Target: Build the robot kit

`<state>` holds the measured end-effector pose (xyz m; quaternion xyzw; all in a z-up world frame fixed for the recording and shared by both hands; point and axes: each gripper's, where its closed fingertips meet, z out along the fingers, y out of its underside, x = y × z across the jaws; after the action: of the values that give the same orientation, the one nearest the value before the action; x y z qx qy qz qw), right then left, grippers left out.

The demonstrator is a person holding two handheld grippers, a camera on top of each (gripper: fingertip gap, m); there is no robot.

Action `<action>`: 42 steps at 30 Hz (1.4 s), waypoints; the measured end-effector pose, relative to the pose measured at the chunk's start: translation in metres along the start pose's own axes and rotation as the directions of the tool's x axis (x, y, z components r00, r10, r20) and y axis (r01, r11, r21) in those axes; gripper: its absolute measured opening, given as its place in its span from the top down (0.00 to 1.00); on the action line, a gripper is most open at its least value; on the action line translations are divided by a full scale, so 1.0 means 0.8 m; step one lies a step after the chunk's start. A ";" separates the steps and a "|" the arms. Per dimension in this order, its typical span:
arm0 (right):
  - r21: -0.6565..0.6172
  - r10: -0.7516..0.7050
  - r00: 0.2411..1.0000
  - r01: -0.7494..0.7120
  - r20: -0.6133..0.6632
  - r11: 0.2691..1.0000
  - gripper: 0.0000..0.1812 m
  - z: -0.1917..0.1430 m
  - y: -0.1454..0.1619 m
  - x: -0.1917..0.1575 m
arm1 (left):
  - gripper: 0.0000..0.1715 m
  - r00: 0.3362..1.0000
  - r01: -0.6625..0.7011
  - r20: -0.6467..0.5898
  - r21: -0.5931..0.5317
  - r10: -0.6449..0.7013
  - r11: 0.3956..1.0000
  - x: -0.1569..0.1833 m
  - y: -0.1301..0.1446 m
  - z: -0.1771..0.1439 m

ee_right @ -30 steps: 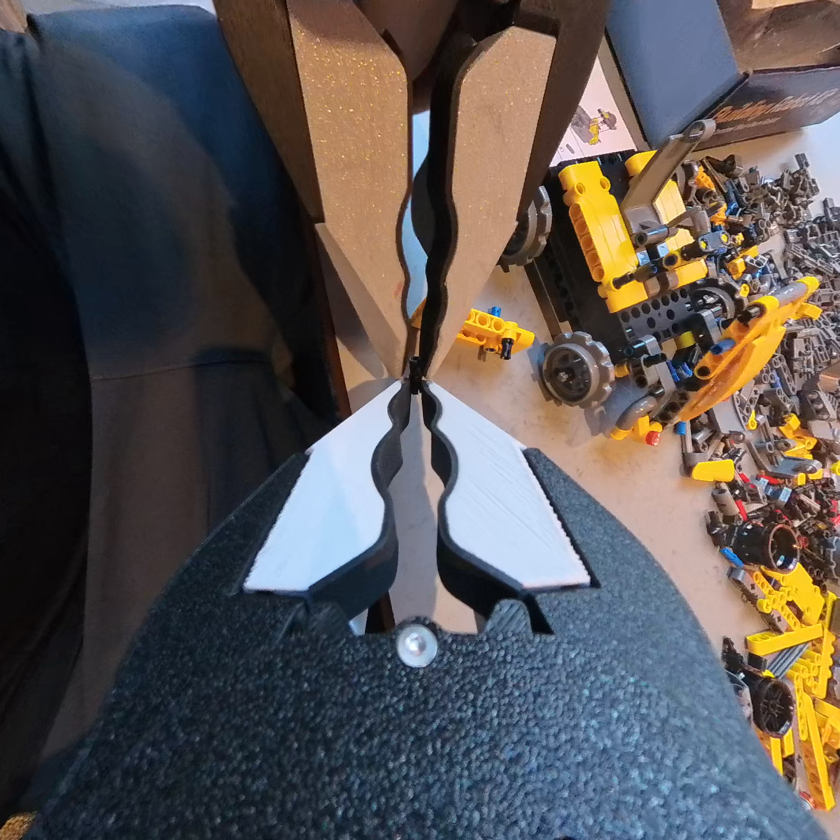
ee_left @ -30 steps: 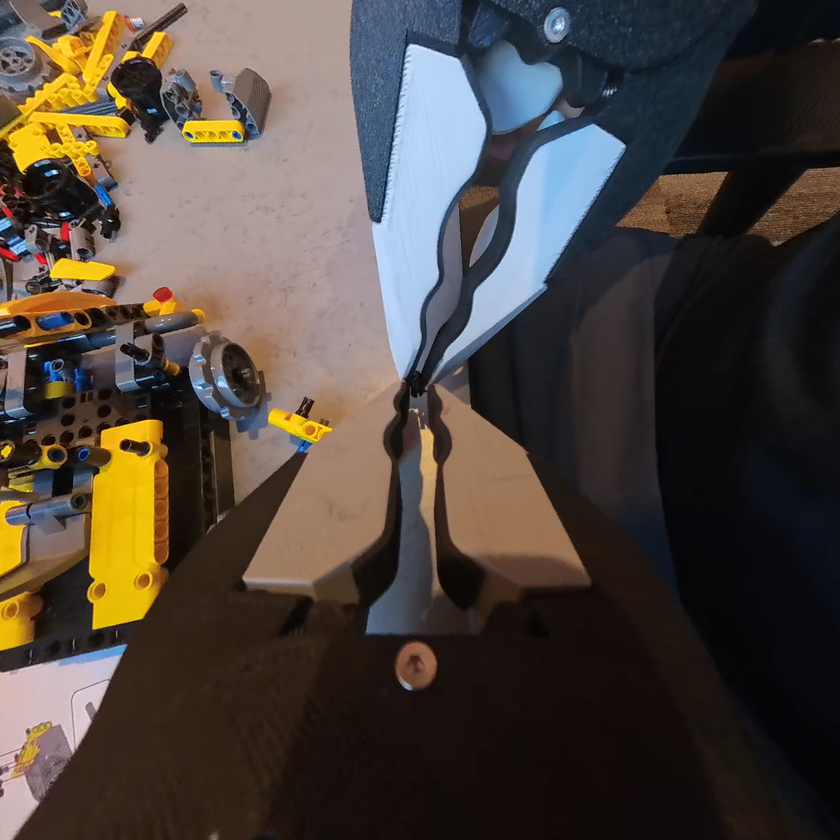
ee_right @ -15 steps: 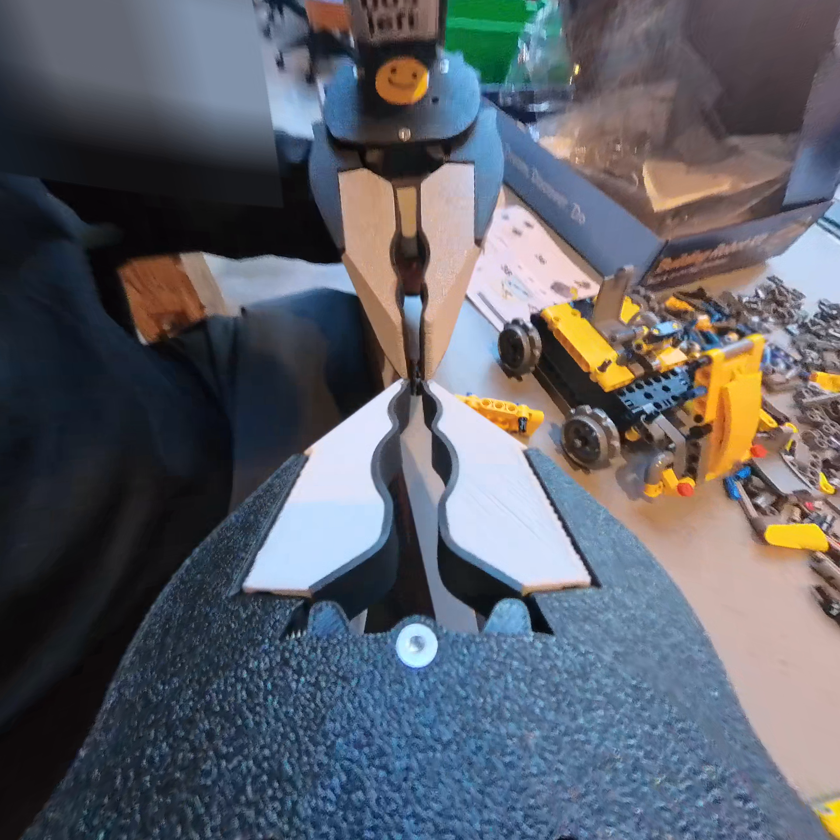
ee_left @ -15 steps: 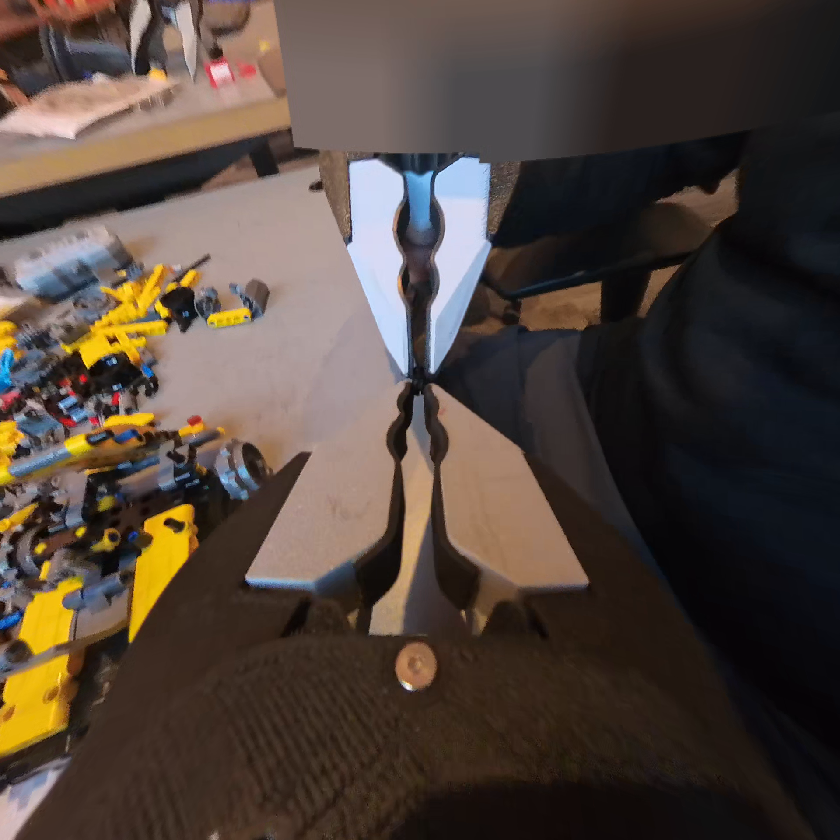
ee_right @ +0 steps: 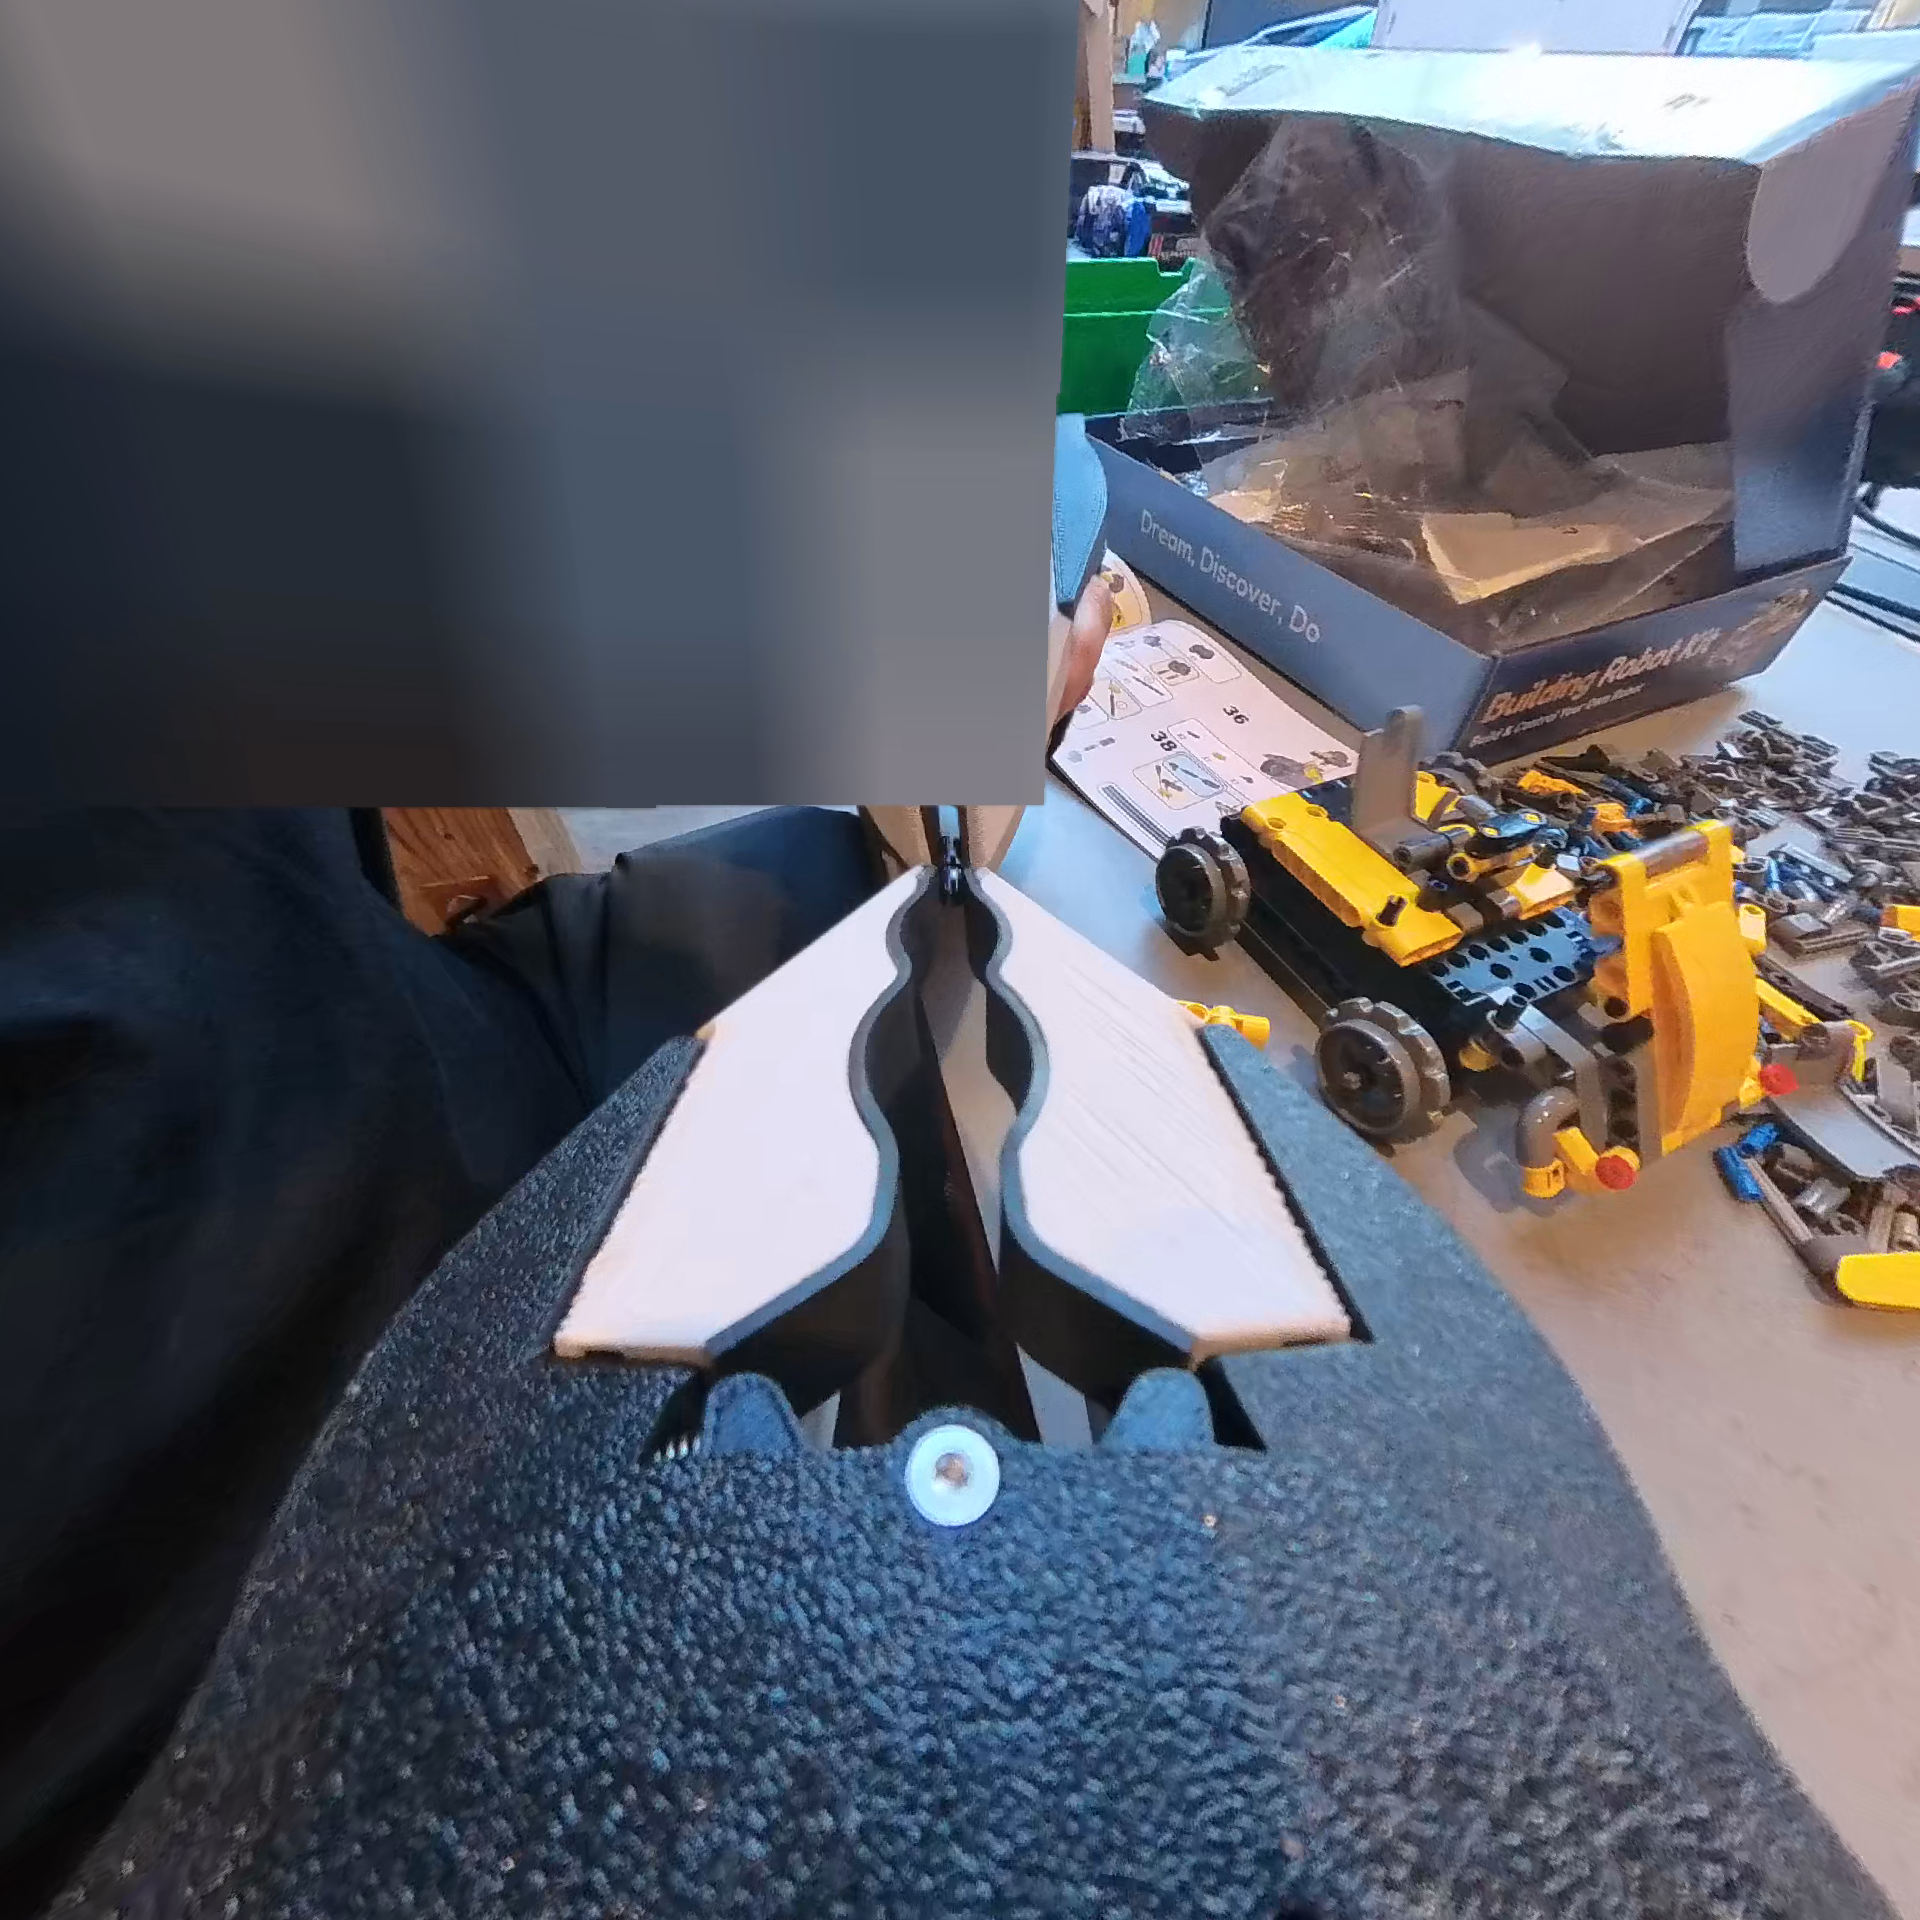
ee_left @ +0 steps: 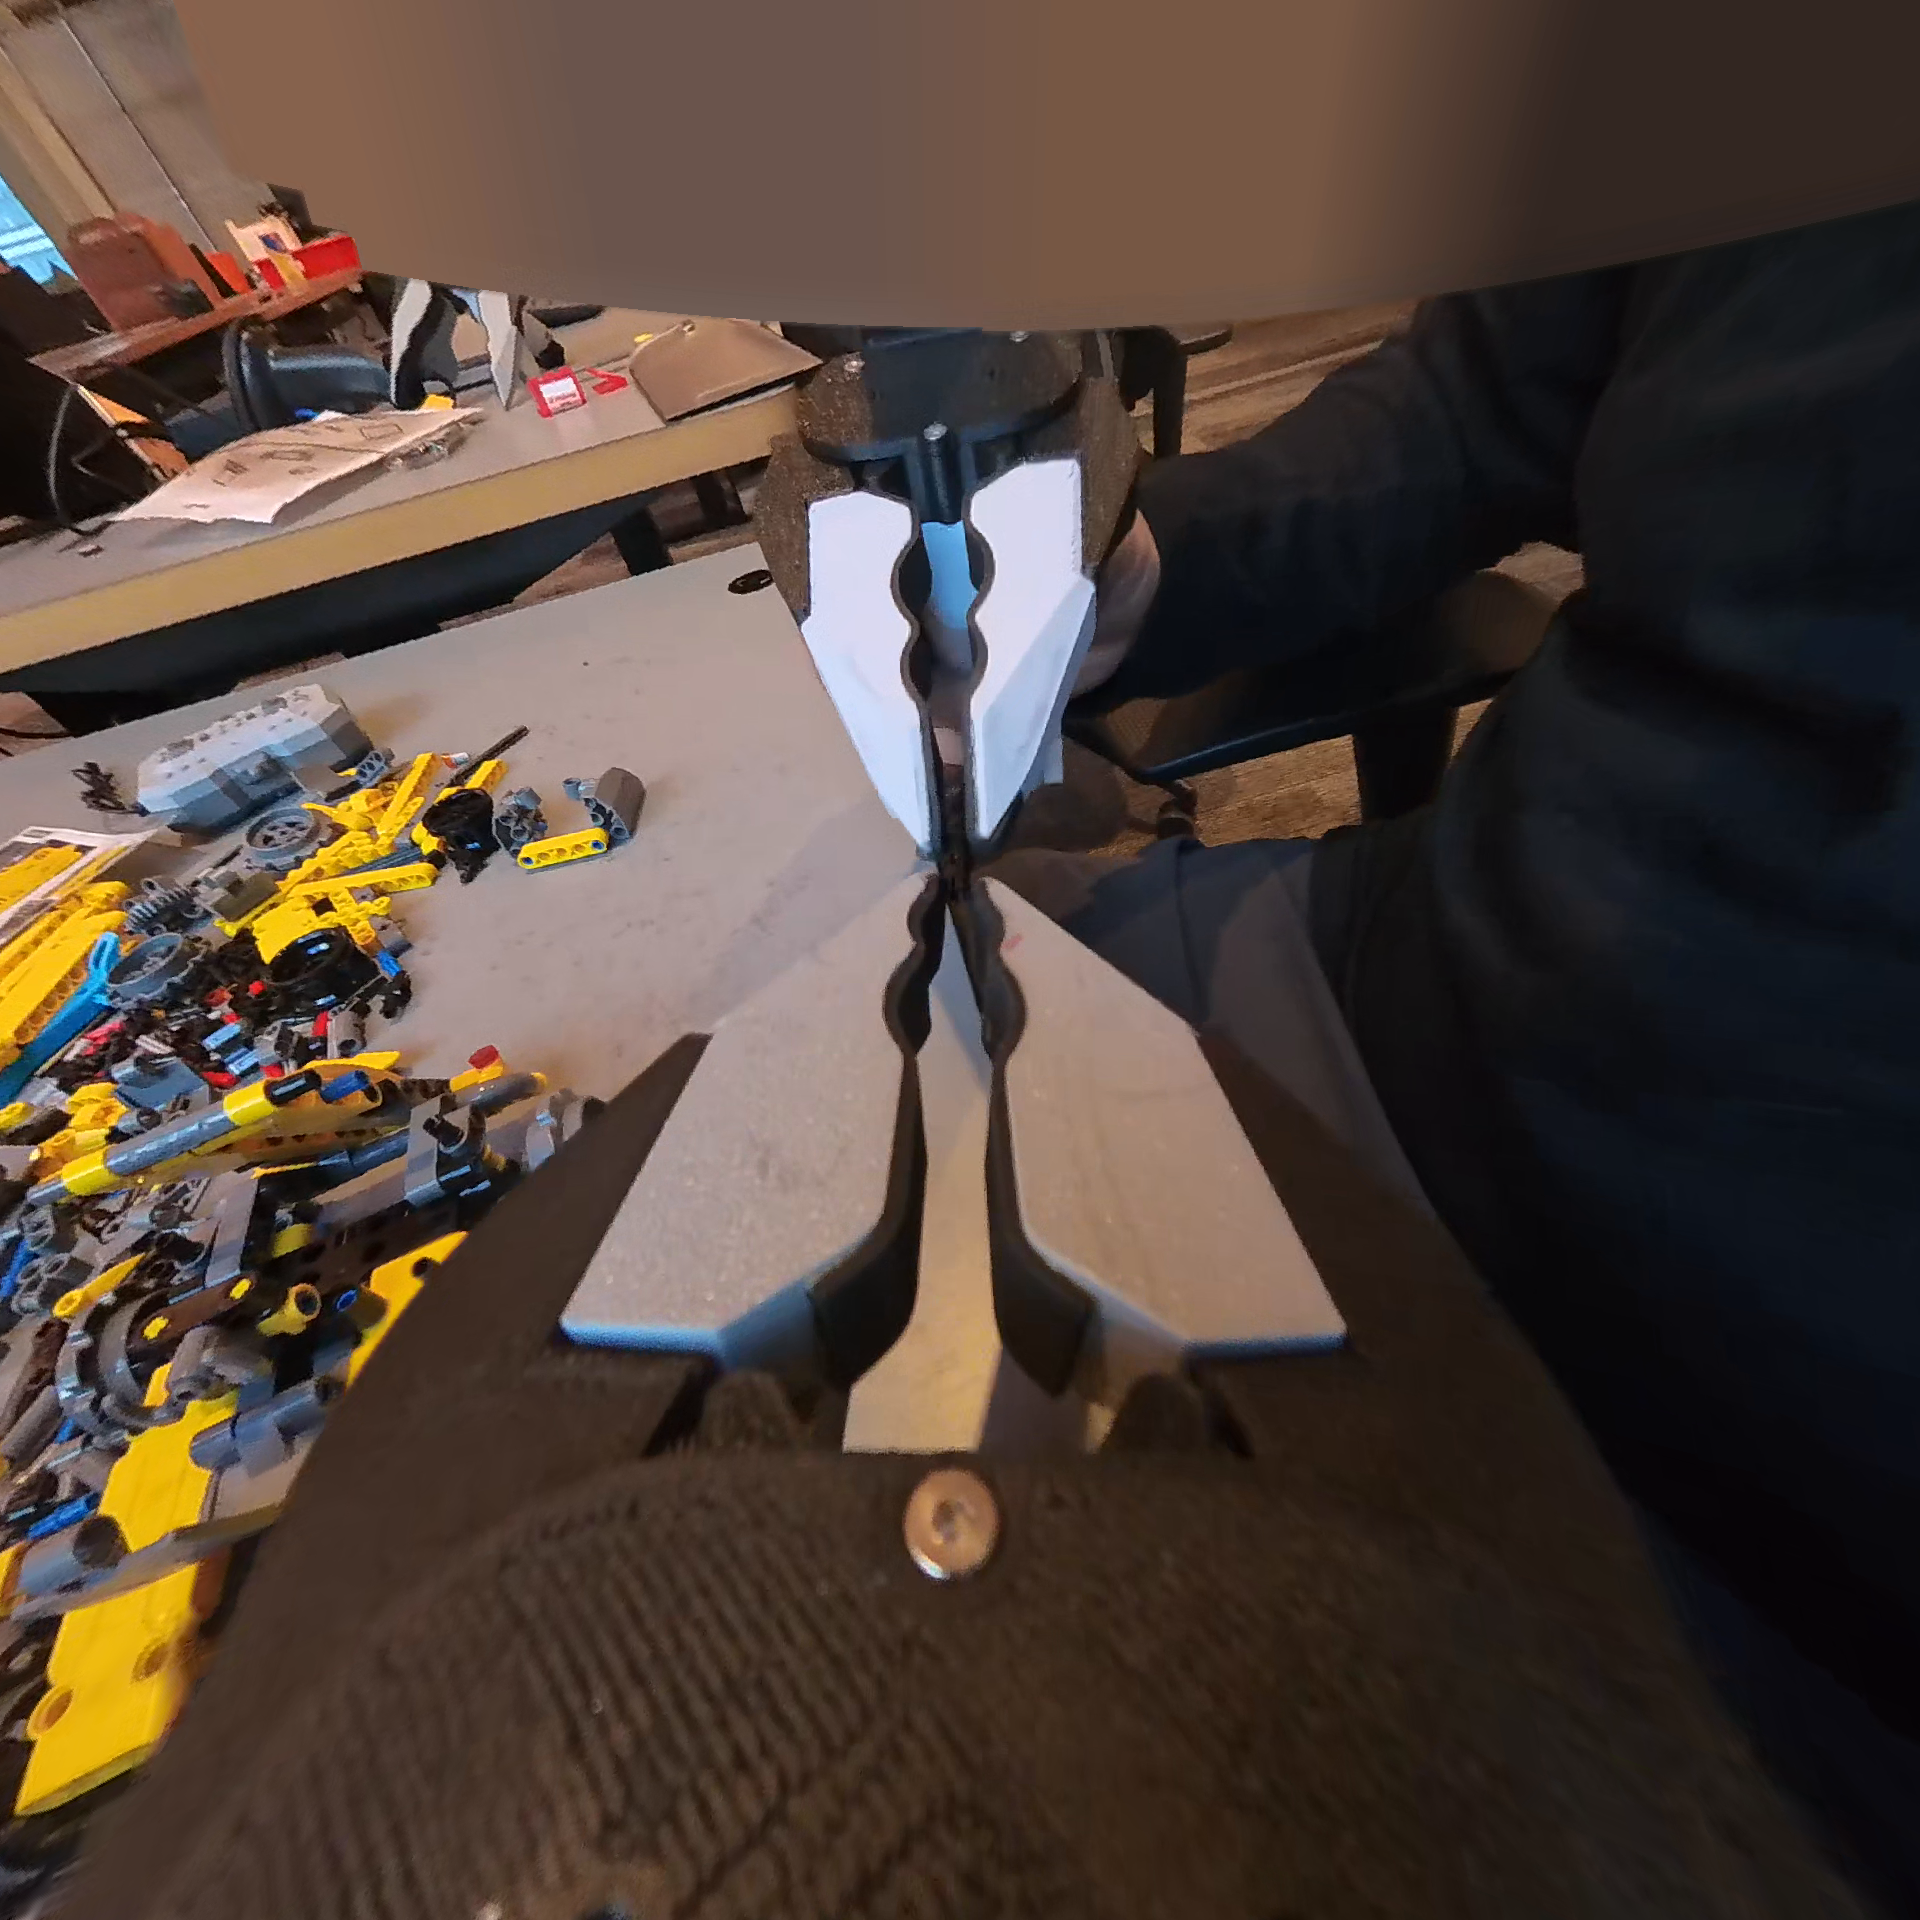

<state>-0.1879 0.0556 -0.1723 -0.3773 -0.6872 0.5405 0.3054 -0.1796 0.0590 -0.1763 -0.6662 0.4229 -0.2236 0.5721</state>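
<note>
My left gripper (ee_left: 951, 883) and my right gripper (ee_right: 951, 883) meet tip to tip above the near edge of the table (ee_left: 644, 727). Both are shut, and a small black pin (ee_right: 951, 875) is pinched between the meeting tips; it also shows in the left wrist view (ee_left: 951, 860). The right gripper (ee_left: 948, 831) faces the left wrist camera with its white fingers (ee_left: 873, 644) pointing down. A blurred patch hides most of the left gripper in the right wrist view. A half-built yellow and black wheeled model (ee_right: 1507, 966) stands on the table beside them; it also shows in the left wrist view (ee_left: 229, 1247).
Loose yellow, black and grey building parts (ee_left: 260, 914) lie spread over the table. A small yellow part (ee_right: 1231, 1023) lies near the model. An open dark box (ee_right: 1455, 468) and an instruction sheet (ee_right: 1164, 717) sit behind. A person in dark clothing (ee_left: 1662, 935) sits close. My left and right fingertips are right by each other.
Both grippers have tilted up together from looking down at the table to nearly level. Their tips have stayed joined on the black pin.
</note>
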 end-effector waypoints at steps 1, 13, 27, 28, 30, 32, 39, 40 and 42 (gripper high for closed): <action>-0.003 -0.008 1.000 0.008 0.000 1.000 0.97 0.000 0.000 -0.001 | 0.99 1.000 -0.015 0.003 -0.005 0.015 1.000 0.001 -0.001 0.000; -0.033 -0.017 1.000 0.018 0.016 0.999 0.97 -0.002 0.000 -0.005 | 0.99 0.998 -0.064 0.021 -0.012 0.064 0.998 0.003 -0.007 0.000; -0.218 -0.084 0.982 0.046 -0.167 0.975 0.98 0.012 0.057 0.025 | 0.61 0.993 0.077 0.108 -0.289 -0.048 0.954 -0.038 0.056 -0.019; -0.230 -0.084 0.981 0.042 -0.175 0.972 0.98 0.016 0.063 0.025 | 0.60 0.993 0.071 0.108 -0.319 -0.038 0.945 -0.041 0.063 -0.020; -0.250 -0.091 0.978 0.043 -0.188 0.967 0.98 0.022 0.072 0.025 | 0.60 0.994 0.072 0.102 -0.364 -0.037 0.929 -0.048 0.075 -0.020; -0.258 -0.096 0.975 0.042 -0.202 0.965 0.98 0.025 0.076 0.027 | 0.60 0.996 0.070 0.082 -0.397 -0.040 0.915 -0.054 0.083 -0.018; -0.231 -0.080 0.985 0.042 -0.156 0.972 0.98 0.024 0.078 0.021 | 0.60 0.998 -0.011 -0.060 -0.521 -0.024 0.853 -0.054 0.101 -0.010; -0.227 -0.076 0.986 0.041 -0.147 0.973 0.98 0.024 0.078 0.020 | 0.59 0.997 -0.018 -0.078 -0.538 -0.028 0.843 -0.054 0.103 -0.009; -0.221 -0.076 0.989 0.046 -0.130 0.974 0.98 0.023 0.079 0.015 | 0.59 0.995 -0.031 -0.098 -0.566 -0.031 0.824 -0.057 0.107 -0.007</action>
<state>-0.1979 0.0645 -0.2376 -0.4236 -0.7306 0.4251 0.3256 -0.2351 0.0945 -0.2479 -0.7935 0.4991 -0.1220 0.3260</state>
